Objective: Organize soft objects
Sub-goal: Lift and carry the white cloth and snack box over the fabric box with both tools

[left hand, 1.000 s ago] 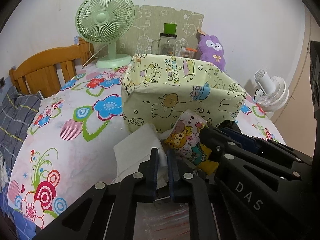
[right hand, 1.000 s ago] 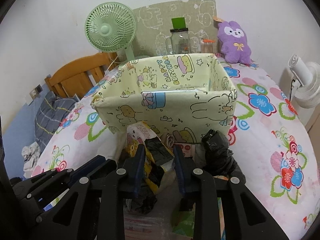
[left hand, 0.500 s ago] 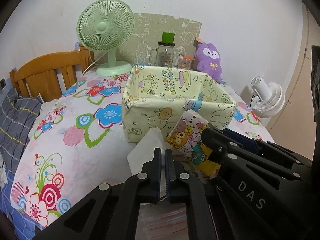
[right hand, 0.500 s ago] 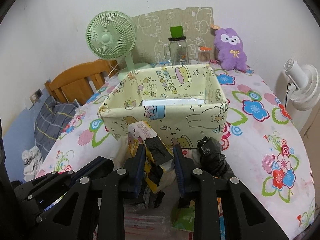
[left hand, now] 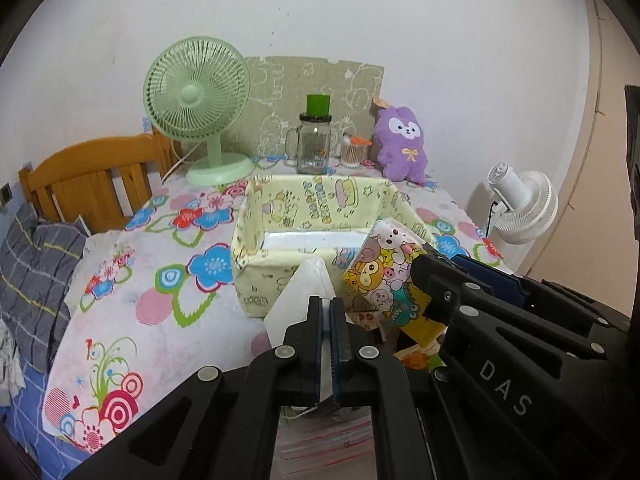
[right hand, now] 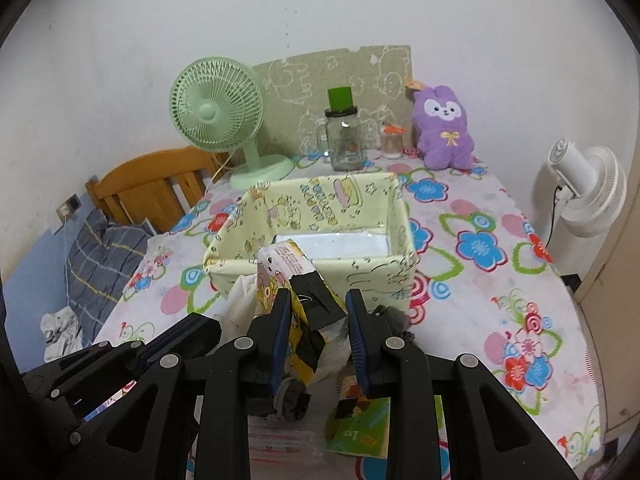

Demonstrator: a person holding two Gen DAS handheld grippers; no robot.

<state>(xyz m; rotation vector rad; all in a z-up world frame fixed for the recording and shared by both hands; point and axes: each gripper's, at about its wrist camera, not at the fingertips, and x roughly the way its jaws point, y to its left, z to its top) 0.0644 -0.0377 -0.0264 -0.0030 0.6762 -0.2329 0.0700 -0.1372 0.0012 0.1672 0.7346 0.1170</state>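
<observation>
My left gripper [left hand: 329,312] is shut on a white soft pack [left hand: 302,296] and holds it up in front of the yellow fabric basket [left hand: 256,280]. My right gripper [right hand: 318,308] is shut on a cartoon-print pack with a black flap [right hand: 296,288]; the same pack [left hand: 384,276] shows to the right in the left wrist view, raised near the basket's front wall [right hand: 372,276]. A white flat item [right hand: 340,246] lies inside the basket. A purple plush [right hand: 442,128] sits at the back of the table.
A green fan [right hand: 218,120], a glass jar with a green lid [right hand: 344,136] and a small pot [right hand: 392,140] stand behind the basket. A white fan [right hand: 588,196] is at the right. Loose packets [right hand: 360,428] lie beneath the grippers. A wooden headboard [left hand: 92,184] is at the left.
Both grippers have risen with their packs, so the basket's inside now shows. The left jaws closed tight on the white pack.
</observation>
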